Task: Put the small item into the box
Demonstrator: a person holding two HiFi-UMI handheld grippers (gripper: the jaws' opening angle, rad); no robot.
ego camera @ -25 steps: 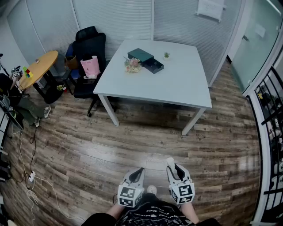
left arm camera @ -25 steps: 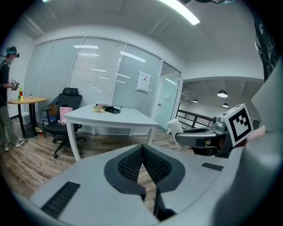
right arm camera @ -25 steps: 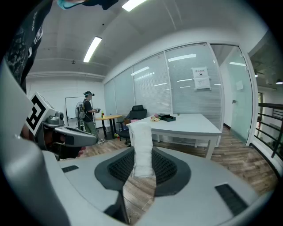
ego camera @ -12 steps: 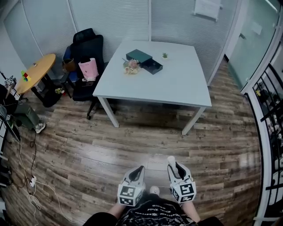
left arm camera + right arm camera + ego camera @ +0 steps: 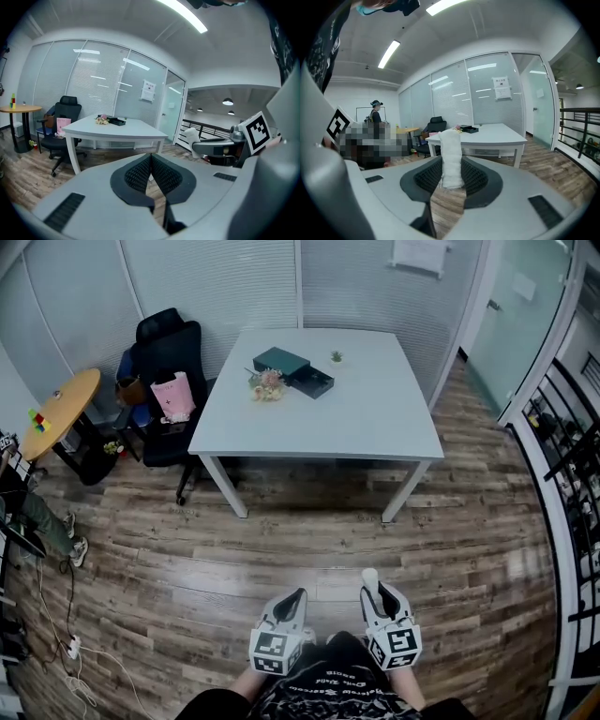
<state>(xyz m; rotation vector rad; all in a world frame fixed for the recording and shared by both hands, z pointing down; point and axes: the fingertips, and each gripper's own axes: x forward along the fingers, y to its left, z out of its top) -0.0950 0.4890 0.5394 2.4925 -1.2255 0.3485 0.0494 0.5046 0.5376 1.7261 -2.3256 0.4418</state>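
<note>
Far ahead of me stands a white table (image 5: pixel 375 418). On it lies a dark green box (image 5: pixel 280 361) with its drawer (image 5: pixel 312 382) pulled out, a small bouquet (image 5: pixel 266 383) beside it. Both grippers hang low over the wooden floor, close to my body. My right gripper (image 5: pixel 372 589) is shut on a small white cloth-like roll (image 5: pixel 369 577). In the right gripper view the roll (image 5: pixel 451 157) stands upright between the pads. My left gripper (image 5: pixel 293 601) is shut and holds nothing; in the left gripper view its pads (image 5: pixel 140 171) touch.
A black office chair (image 5: pixel 165 357) with a pink bag (image 5: pixel 173 396) stands left of the table. A round wooden table (image 5: pixel 58 414) is further left. A black railing (image 5: pixel 562 474) runs along the right. Cables (image 5: pixel 66 652) lie on the floor. A tiny potted plant (image 5: pixel 336 357) sits behind the box.
The head view has shifted, so the table and chair sit a little further left and lower. Both grippers keep their places low in front of me, and the roll stays held.
</note>
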